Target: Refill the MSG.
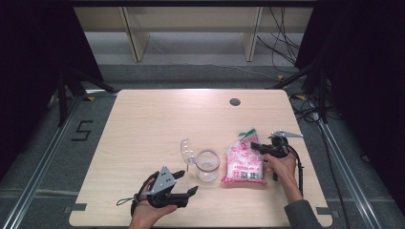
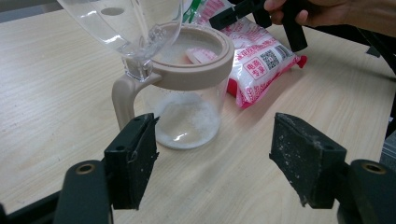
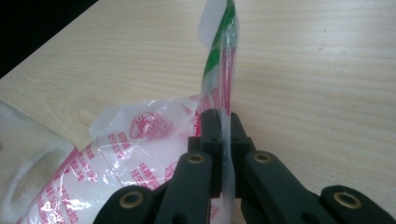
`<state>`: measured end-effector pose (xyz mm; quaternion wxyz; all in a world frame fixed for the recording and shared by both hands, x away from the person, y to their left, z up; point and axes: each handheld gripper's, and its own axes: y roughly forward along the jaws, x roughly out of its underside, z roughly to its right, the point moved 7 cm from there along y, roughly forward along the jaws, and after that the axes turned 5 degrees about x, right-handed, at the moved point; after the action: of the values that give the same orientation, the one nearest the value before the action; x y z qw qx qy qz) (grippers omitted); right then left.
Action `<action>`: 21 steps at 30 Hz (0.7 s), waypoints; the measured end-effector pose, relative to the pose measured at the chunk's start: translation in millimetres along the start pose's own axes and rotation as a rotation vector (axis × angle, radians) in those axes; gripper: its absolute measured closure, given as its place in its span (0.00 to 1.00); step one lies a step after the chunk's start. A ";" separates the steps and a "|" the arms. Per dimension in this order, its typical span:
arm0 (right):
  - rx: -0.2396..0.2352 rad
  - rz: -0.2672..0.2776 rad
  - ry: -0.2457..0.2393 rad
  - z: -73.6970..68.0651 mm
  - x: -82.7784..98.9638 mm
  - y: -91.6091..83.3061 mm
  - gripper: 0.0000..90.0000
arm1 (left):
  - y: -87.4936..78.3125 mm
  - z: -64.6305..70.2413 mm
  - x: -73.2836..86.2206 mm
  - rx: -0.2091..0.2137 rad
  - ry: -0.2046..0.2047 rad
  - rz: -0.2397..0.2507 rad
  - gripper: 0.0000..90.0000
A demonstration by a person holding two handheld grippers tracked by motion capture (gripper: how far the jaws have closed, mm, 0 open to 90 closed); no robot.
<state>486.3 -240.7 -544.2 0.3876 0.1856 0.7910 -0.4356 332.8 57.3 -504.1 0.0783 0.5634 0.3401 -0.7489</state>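
Right gripper clamps the bag's upper edge near the table's right edge, while left gripper waits unclenched before the jar.

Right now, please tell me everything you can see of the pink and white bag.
The bag is clear, crinkly plastic printed in pink and red, with a barcode label, and holds white grains. It lies flat on the table, right of the lidded jar and apart from it. Its green-striped top edge is pinched upright between the shut jaws of the right gripper.
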 end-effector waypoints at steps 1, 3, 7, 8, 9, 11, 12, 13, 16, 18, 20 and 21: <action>0.034 0.005 -0.018 1.6 -0.6 -0.4 1.00 | 0.1 0.1 -0.1 0.001 0.000 0.002 0.34; 0.009 0.019 -0.035 -1.3 -1.7 -0.8 1.00 | 0.7 0.2 -0.9 0.006 0.006 0.011 0.34; -0.008 0.020 0.015 -12.3 -3.6 -8.1 1.00 | 0.6 1.2 -0.9 0.003 0.009 0.004 0.34; -0.008 0.045 -0.035 -9.8 -6.4 -8.9 1.00 | 0.8 1.5 -0.7 0.003 0.008 0.003 0.34; -0.020 0.055 -0.041 -11.4 -6.8 -9.6 1.00 | 1.7 2.6 -0.9 0.004 -0.001 0.011 0.34; -0.024 0.071 -0.051 -15.2 -8.7 -13.6 1.00 | 1.8 3.1 -0.8 0.009 0.010 0.005 0.34; -0.032 0.076 -0.053 -17.1 -9.4 -16.5 1.00 | 2.0 3.8 -0.5 0.009 0.008 0.002 0.33; -0.048 0.070 -0.029 -22.1 -9.5 -20.8 1.00 | 3.0 4.3 -0.6 0.010 0.012 0.006 0.33; -0.078 0.110 -0.036 -28.2 -13.5 -28.4 1.00 | 4.8 6.5 -0.1 0.013 0.014 0.000 0.33; -0.099 0.107 -0.020 -37.3 -13.7 -36.4 1.00 | 6.6 8.6 1.0 0.022 0.022 -0.007 0.33; -0.093 0.133 -0.064 -38.1 -15.9 -40.5 1.00 | 9.1 11.3 2.0 0.023 0.026 -0.013 0.33; -0.114 0.136 -0.035 -44.1 -15.7 -44.5 1.00 | 10.1 13.0 2.5 0.021 0.024 -0.014 0.33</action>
<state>448.2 -227.9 -493.7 0.4398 0.2089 0.7932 -0.3656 326.7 42.6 -508.8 0.0630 0.5708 0.3371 -0.7460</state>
